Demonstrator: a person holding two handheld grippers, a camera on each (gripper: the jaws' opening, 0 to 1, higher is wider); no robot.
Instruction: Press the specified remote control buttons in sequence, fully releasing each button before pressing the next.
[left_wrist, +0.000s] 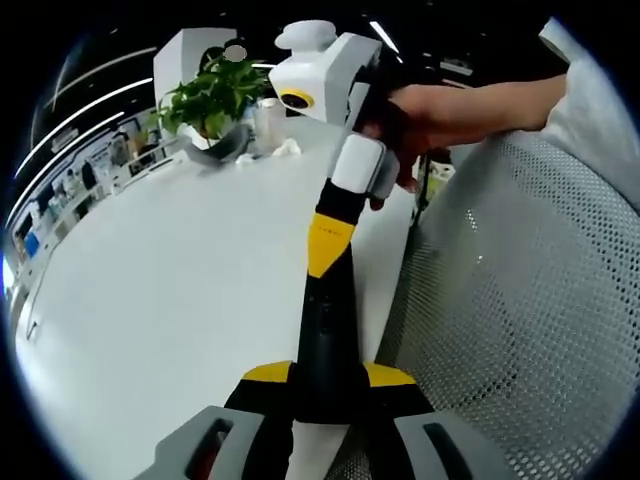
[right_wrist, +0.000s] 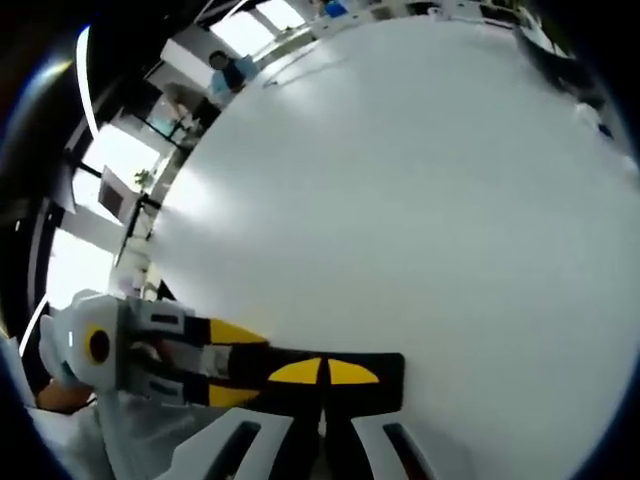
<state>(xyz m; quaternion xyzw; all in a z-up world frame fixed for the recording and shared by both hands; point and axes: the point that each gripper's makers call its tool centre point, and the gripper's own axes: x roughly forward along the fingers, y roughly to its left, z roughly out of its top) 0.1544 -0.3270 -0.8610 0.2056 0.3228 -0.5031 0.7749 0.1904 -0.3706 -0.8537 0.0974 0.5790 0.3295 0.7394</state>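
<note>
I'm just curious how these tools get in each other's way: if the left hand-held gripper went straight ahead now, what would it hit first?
Most likely the right hand-held gripper: its black-and-yellow jaws already lie between the left hand-held gripper's jaws, pointing back at it. Whether they touch is unclear.

A broad white desk fills the frame's middle, a potted green plant at its far edge in the upper left, a grey mesh chair back at right, ceiling light strips above, and bright windows at left.
</note>
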